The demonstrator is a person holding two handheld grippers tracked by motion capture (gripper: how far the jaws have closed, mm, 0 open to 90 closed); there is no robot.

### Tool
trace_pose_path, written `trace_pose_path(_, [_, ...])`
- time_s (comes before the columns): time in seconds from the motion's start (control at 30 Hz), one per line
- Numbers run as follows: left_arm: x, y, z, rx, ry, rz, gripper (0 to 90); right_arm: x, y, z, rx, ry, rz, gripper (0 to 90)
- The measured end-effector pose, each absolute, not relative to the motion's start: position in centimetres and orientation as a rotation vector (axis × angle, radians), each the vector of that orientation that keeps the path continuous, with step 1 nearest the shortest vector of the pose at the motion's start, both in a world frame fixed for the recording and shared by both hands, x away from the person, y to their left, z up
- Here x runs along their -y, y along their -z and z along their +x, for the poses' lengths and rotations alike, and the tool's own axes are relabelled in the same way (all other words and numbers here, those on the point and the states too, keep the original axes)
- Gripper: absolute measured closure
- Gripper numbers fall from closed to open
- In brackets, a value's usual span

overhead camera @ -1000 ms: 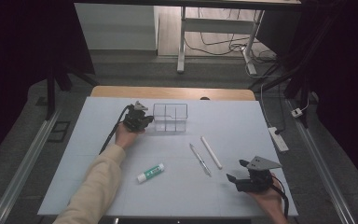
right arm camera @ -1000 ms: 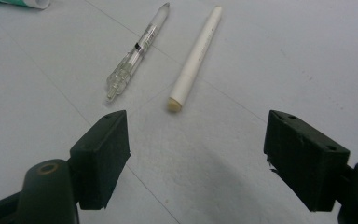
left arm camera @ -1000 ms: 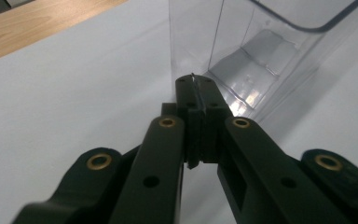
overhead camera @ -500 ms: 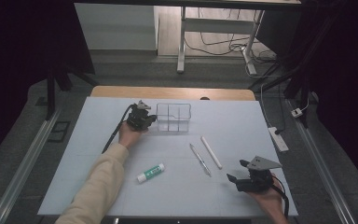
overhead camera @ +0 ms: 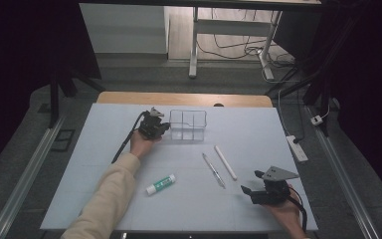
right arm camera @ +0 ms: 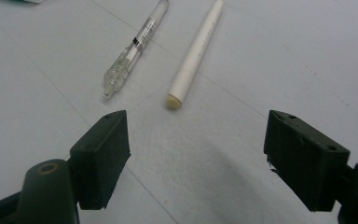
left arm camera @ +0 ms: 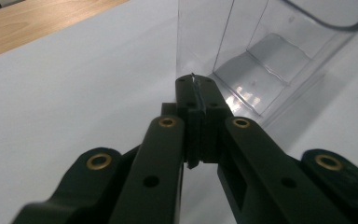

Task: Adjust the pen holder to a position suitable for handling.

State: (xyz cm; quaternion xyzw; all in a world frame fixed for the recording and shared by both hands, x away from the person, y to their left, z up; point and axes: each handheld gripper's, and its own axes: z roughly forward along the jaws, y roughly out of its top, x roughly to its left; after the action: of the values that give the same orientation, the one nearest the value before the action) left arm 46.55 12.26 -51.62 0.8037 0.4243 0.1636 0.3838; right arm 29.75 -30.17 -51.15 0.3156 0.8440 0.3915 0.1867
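Observation:
A clear plastic organizer box [overhead camera: 188, 124] [left arm camera: 261, 51] with several compartments stands upright at the far middle of the white table. My left gripper [overhead camera: 162, 126] [left arm camera: 195, 86] lies level at the box's left end, jaws shut together, tips right at its near wall. A thin pale line shows in the seam between the pads; I cannot tell what it is. My right gripper [overhead camera: 252, 182] [right arm camera: 198, 140] rests at the front right, wide open and empty. Just beyond it lie a clear pen [overhead camera: 214, 170] [right arm camera: 133, 46] and a white marker [overhead camera: 225, 162] [right arm camera: 193, 56], side by side. A green-and-white glue stick [overhead camera: 160, 184] lies front centre.
The white table top [overhead camera: 94, 199] ends in a wooden strip [overhead camera: 184, 98] at the far edge. A black cable [overhead camera: 124, 144] trails from the left gripper toward the left. A white power strip [overhead camera: 296, 148] lies on the floor past the right edge.
The left gripper has slid a little to the right, and the clear box has shifted right with it. The right gripper, pen, marker and glue stick have stayed put.

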Motion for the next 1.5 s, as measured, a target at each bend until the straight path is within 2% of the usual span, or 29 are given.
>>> trace_pose_path(0.43, [-13.0, 50.7, 46.1, -1.058, -0.4, 2.05, 88.9, 30.4, 51.0, 29.7, -2.365, -1.115, 0.887, 21.8])
trace_pose_path(0.83, [-15.0, 48.7, 42.7, -1.02, -0.416, 2.085, 87.3, 31.1, 51.1, 29.8, -2.354, -1.125, 0.905, 21.9])
trace_pose_path(1.0, [-16.1, 47.9, 40.8, -0.994, -0.415, 2.084, 76.4, 31.0, 51.0, 29.9, -2.356, -1.115, 0.902, 21.9])
trace_pose_path(1.07, [-16.7, 47.6, 40.0, -0.969, -0.416, 2.08, 66.7, 30.9, 51.0, 30.0, -2.358, -1.123, 0.898, 21.9])
trace_pose_path(1.2, [-17.2, 47.3, 38.6, -0.941, -0.409, 2.085, 53.6, 30.9, 51.1, 30.0, -2.362, -1.12, 0.898, 21.9])
trace_pose_path(1.37, [-17.8, 47.1, 36.9, -0.945, -0.399, 2.102, 45.4, 30.9, 51.2, 30.1, -2.364, -1.122, 0.896, 21.9])
trace_pose_path(1.5, [-18.2, 47.0, 35.7, -0.954, -0.38, 2.106, 42.9, 31.0, 51.1, 30.0, -2.363, -1.115, 0.895, 21.9])
